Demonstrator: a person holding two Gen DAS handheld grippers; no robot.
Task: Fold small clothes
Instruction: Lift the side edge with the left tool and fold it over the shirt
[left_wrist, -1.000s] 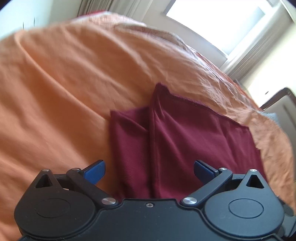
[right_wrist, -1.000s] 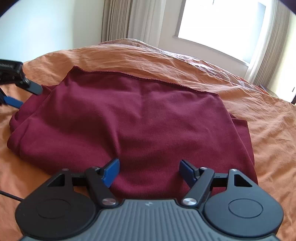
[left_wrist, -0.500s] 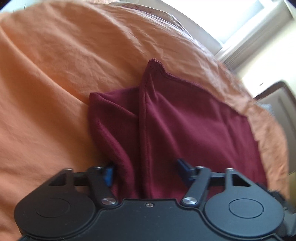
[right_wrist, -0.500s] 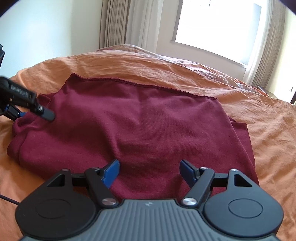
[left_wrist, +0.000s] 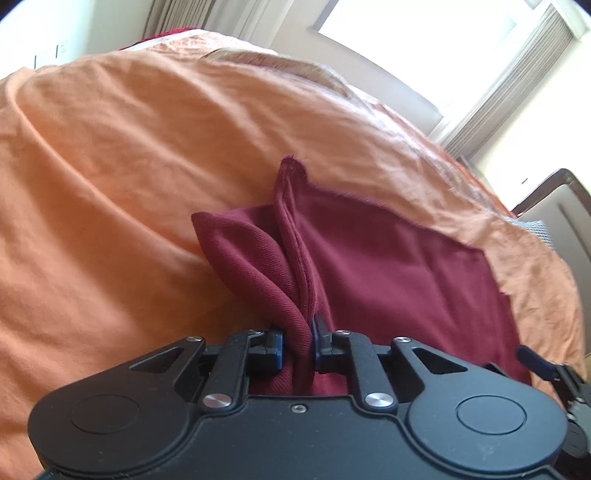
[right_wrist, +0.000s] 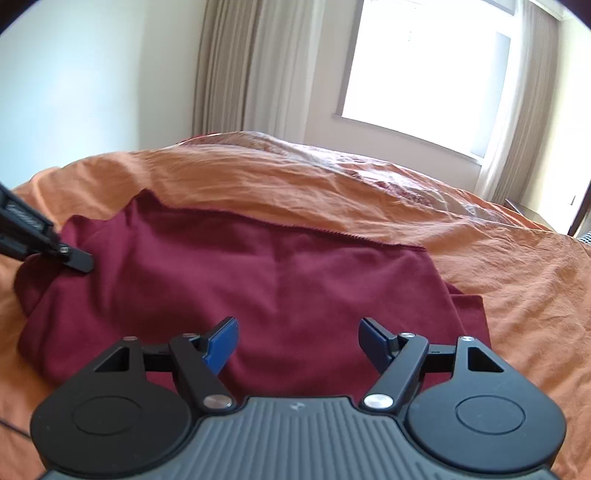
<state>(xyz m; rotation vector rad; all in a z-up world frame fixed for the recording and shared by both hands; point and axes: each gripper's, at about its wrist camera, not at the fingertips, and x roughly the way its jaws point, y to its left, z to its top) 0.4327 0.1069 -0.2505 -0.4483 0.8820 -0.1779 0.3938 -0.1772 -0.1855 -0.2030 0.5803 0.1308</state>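
Left hand-held gripper (left_wrist: 297, 341) pinching maroon garment (left_wrist: 388, 266) edge on orange bedspread (left_wrist: 129, 166).

Bright curtained window (right_wrist: 424, 70), pale walls (right_wrist: 74, 85)

Daylight poured in from a window (right_wrist: 424, 74) at the far side of the room, which was blown out to plain white in both views with no detail behind the glass. The curtains (right_wrist: 236, 66) beside it glowed pale. The orange bedspread (left_wrist: 147, 166) was brightly and evenly lit, with soft shadows only in its creases. The left wrist view was slightly smeared, the bedspread's wrinkles soft and the far cloth edges blurred; the right wrist view was sharper. Both bowed strongly toward the rims, and their corners fell to black.
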